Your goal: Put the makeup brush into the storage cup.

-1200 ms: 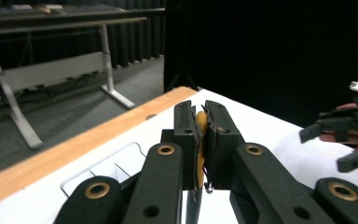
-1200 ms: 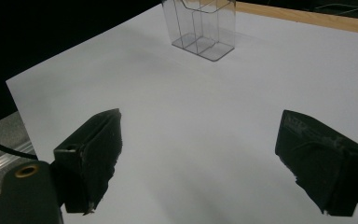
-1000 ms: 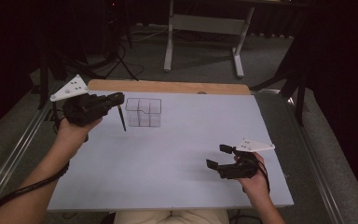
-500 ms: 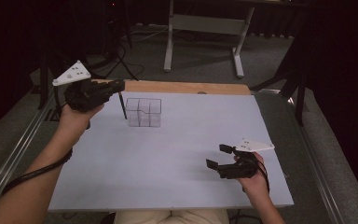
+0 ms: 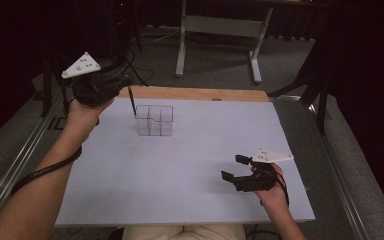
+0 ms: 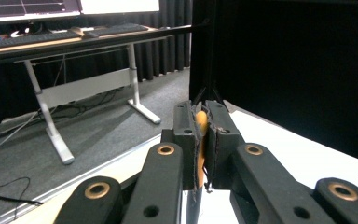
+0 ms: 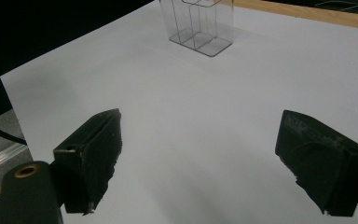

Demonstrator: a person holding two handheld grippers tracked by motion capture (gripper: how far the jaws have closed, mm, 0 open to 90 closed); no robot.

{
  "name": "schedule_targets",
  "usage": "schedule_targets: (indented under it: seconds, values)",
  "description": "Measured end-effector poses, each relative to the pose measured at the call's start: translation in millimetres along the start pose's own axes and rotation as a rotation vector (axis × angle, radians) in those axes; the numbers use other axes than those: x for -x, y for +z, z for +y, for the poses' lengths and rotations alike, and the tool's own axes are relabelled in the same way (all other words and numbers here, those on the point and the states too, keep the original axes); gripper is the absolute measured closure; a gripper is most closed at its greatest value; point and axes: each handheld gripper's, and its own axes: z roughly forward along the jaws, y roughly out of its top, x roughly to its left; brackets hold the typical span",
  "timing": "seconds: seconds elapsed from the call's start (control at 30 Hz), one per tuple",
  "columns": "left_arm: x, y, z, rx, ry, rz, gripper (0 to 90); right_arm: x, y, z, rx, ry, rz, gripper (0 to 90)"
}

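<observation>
Two grippers: left gripper (image 5: 122, 84) raised at far left, clamped on a pen (image 5: 131, 102) hanging beside clear organizer (image 5: 154, 120); right gripper (image 5: 234, 167) low, near right, jaws apart. White table (image 5: 180, 165), dark room.

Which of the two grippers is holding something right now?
The left gripper, raised near the table's far left corner: its jaws are shut on a thin dark pen hanging beside the clear organizer. The right gripper is open with nothing between its jaws.
</observation>
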Motion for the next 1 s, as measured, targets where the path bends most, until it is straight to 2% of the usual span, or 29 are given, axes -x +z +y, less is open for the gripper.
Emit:
schedule_targets:
  seconds: [0.3,0.37,0.6,1.0]
  values:
    - [-7.5,9.1,5.1,-0.001,0.008,0.020,85.2,1.2,-0.1,-0.4,0.002,0.005,0.003,14.6]
    - [-9.3,11.2,5.4,0.000,-0.002,0.022,85.2,1.5,0.0,-0.4,0.001,0.003,0.002,14.7]
    - [-15.2,19.0,5.1,0.000,-0.013,0.042,85.2,2.1,0.2,-0.8,0.001,0.006,0.004,14.7]
    - [-22.8,30.9,-0.1,0.008,-0.005,0.083,85.2,3.4,0.4,-1.8,-0.001,0.007,0.005,14.7]
